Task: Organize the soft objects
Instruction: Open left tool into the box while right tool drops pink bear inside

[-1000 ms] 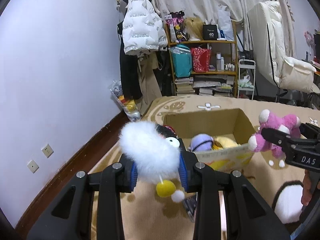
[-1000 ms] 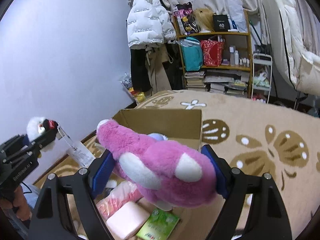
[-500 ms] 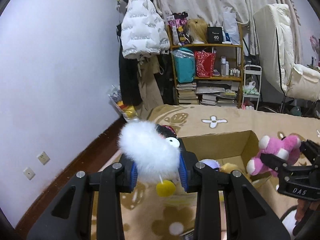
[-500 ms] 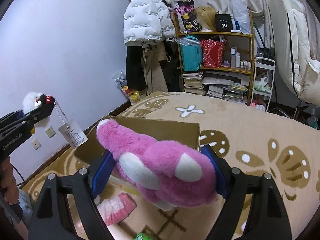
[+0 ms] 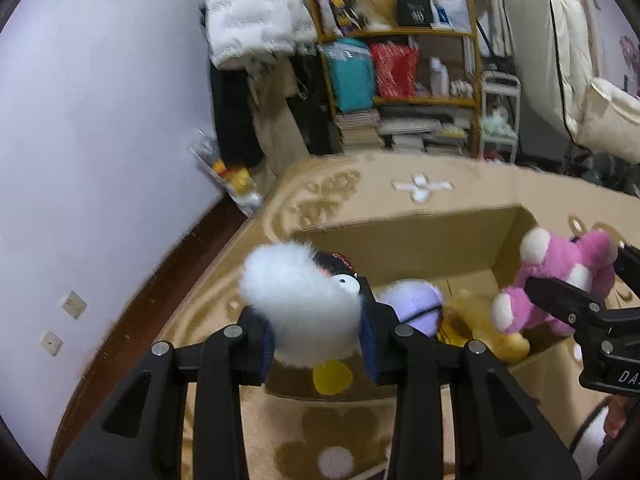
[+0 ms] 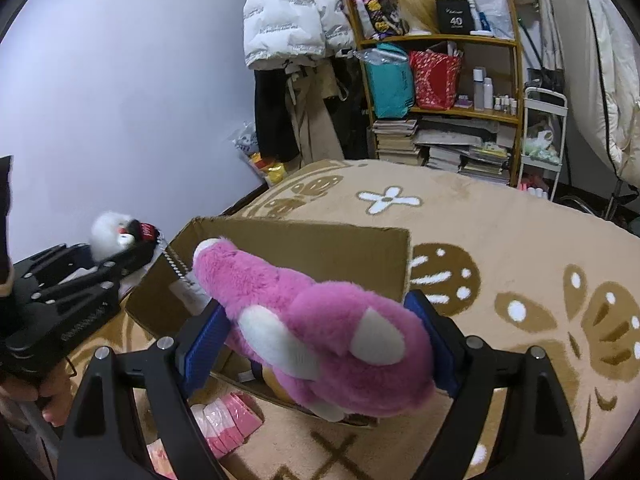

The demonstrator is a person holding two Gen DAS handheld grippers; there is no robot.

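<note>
My left gripper (image 5: 318, 338) is shut on a white fluffy plush (image 5: 298, 308) with a black face and yellow feet, held above the near left rim of the open cardboard box (image 5: 400, 236). My right gripper (image 6: 316, 344) is shut on a pink plush bear (image 6: 320, 328) over the box (image 6: 320, 236). The bear also shows in the left wrist view (image 5: 560, 280), at the box's right side. The white plush shows in the right wrist view (image 6: 110, 232), with a chain and tag hanging. A purple plush (image 5: 414, 306) and a yellow plush (image 5: 484, 320) lie inside the box.
The box stands on a beige patterned carpet (image 6: 500, 240). Pink packets (image 6: 228, 420) lie on the carpet by the box. A cluttered shelf (image 6: 440, 100), hanging coats (image 6: 296, 20) and a white chair (image 5: 580, 80) stand at the back. The wall (image 5: 100, 140) is at the left.
Both grippers tilted back down toward the box, so its inside shows again. Each still holds its plush. The white plush's tag now hangs at the box's left rim.
</note>
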